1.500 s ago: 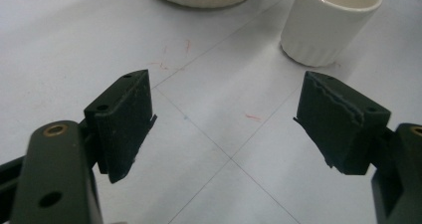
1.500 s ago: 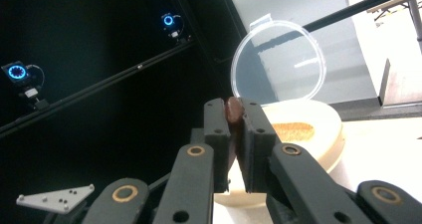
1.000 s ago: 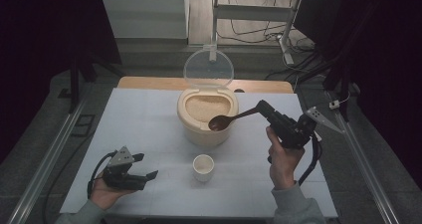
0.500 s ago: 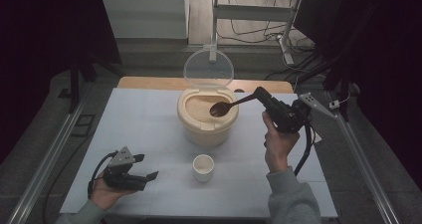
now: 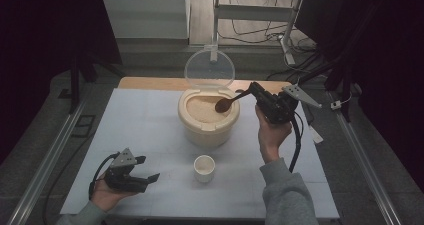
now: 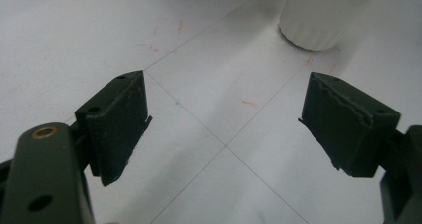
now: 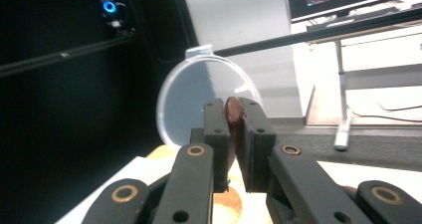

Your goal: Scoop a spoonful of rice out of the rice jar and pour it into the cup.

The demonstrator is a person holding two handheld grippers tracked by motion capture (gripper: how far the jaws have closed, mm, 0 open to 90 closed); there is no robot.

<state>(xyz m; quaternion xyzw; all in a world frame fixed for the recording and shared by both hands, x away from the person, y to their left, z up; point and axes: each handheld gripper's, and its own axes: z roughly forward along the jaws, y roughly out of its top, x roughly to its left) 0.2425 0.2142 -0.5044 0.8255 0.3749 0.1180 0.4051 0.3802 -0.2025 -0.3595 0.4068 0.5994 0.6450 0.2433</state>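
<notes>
The right gripper (image 5: 252, 91) is clamped on a brown spoon (image 5: 226, 103), whose bowl hangs over the open rice container (image 5: 208, 116). At near left, the left gripper (image 5: 148, 169) rests on the table (image 5: 140, 120) with jaws apart, left of the white cup (image 5: 204, 168).

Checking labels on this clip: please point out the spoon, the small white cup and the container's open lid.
spoon (image 5: 223, 105), high view, on its dark bowl above the grains.
small white cup (image 5: 204, 174), high view, on its front wall.
open lid (image 5: 209, 69), high view, on the middle of the clear disc.

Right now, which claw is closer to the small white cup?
Left. The left claw rests open on the table just left of the small white cup; the right claw holds a spoon over the rice container, behind it.
</notes>
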